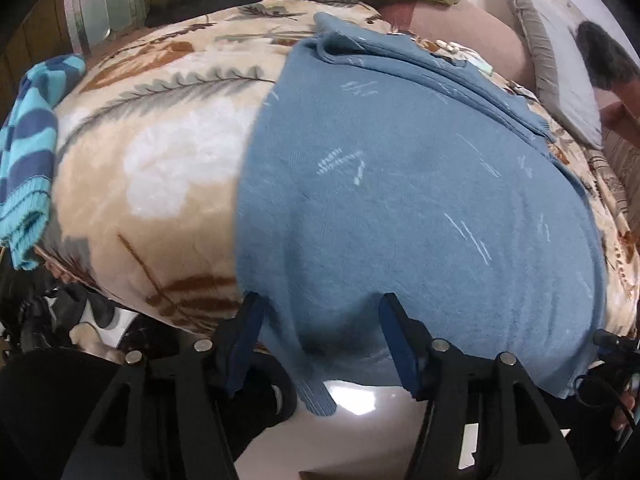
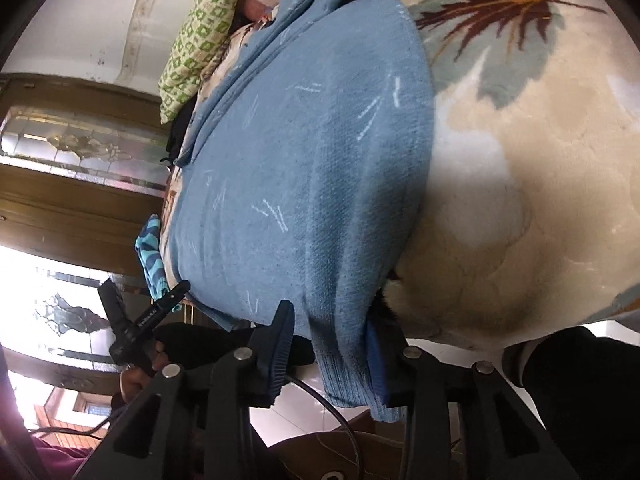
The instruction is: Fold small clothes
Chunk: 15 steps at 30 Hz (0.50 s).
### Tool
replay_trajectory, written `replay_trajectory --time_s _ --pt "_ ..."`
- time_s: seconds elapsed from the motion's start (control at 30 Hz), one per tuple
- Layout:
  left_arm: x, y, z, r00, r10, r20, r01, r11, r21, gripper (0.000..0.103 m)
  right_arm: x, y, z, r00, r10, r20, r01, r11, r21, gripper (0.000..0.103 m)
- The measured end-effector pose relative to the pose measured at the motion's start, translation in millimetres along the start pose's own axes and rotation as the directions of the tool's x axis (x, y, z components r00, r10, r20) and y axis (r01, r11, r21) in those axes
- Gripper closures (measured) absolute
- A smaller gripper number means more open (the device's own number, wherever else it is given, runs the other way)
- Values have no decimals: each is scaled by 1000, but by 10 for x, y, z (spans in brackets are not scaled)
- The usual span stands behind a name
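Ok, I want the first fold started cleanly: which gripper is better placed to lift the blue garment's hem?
Right, narrowly. The blue garment's ribbed corner hangs between the right gripper's jaws, touching one finger. The left gripper straddles the hem too, but with its jaws wider apart.

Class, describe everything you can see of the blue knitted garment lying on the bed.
The blue knitted garment looks soft and dusty blue, flecked with short white dashes, with a ribbed hem. It lies spread flat on the leaf-patterned blanket, its top end folded over and its hem hanging over the bed's near edge. The left hand-held gripper and right hand-held gripper each straddle that hem.
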<state>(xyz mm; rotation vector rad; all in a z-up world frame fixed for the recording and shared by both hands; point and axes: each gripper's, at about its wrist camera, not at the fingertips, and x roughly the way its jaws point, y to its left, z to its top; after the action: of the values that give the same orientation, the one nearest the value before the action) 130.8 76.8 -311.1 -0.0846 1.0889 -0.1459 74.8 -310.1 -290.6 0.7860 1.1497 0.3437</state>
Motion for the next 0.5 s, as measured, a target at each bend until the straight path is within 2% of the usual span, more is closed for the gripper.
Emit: replay_trajectory --time_s 0.07,0.1,0.17,0.27,0.33,0.37,0.5 --pt "-20 -38 -3 1000 15 17 -16 999 29 78 16 78 7 1000 10 2 -10 1000 -28 66" --pt "-32 -25 16 1000 1 20 -1 1000 27 89 20 133 19 1000 21 2 -21 999 -39 69" --pt "-51 19 53 999 -32 12 32 999 11 95 0 275 64 998 64 8 -63 995 -80 89" --pt "-92 45 104 997 -73 6 73 997 12 97 -9 545 205 997 70 34 -65 989 -129 89" --pt "-181 75 170 990 -144 14 144 989 -18 97 -5 690 342 997 71 41 -64 986 -155 90" --pt "-262 96 249 980 -195 30 196 980 -38 97 -21 750 409 996 80 48 -71 984 -161 90" --pt "-532 64 600 955 -281 98 285 958 -28 97 -167 928 720 985 141 96 -123 978 -170 90"
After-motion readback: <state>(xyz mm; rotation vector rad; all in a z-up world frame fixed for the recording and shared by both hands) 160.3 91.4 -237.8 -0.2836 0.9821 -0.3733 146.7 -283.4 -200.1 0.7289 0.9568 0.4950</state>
